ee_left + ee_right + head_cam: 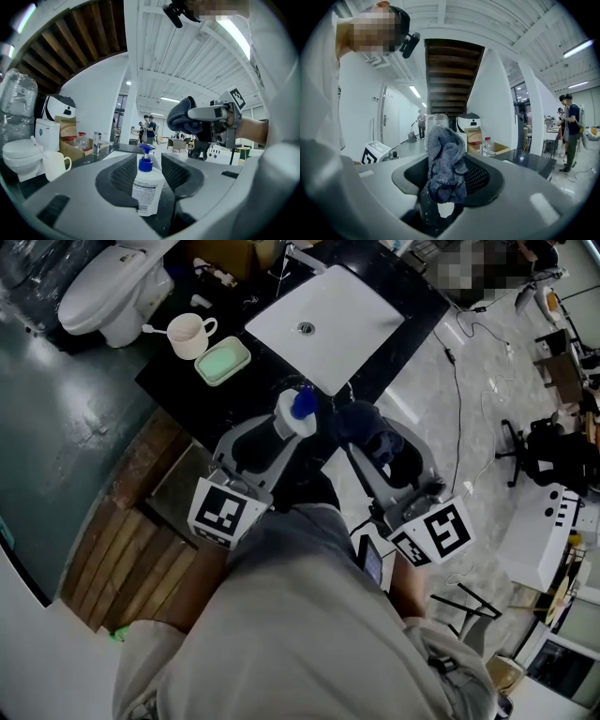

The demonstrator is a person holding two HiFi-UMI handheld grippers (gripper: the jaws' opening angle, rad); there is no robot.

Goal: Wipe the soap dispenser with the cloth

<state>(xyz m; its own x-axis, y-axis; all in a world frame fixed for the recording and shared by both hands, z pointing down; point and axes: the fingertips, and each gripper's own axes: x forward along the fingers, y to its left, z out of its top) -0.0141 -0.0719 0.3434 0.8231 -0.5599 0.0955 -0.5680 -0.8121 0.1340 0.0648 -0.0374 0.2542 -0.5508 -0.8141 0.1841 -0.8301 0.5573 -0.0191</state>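
**At the bench edge: dispenser is standing between open tongs, cloth is waiting beside it**

At the front edge of the black bench [183,381], just before the corner of the white sink [328,320], the soap dispenser [147,187] is standing upright with its blue pump on top. The left tongs [149,158] are reaching around it from both sides, but the jaws are standing apart. A dark gap is showing beside the bottle, so the pads are not pressing on it, and the bottle seems to be resting on the bench by itself.

The right tongs [447,171] are clamping a dark blue cloth [445,161], which is bunching up between the jaws. Seen from the head view, the cloth is hanging near the right side of the dispenser, not touching it.

I am judging that the wiping step is just being prepared: the cloth is in grip and the bottle is in place, but no contact is happening. The next move is asking the left tongs to close on the bottle body to steady it, because a light bottle at the edge is tipping easily. Then the right tongs should bring the cloth against the side and rub it along.
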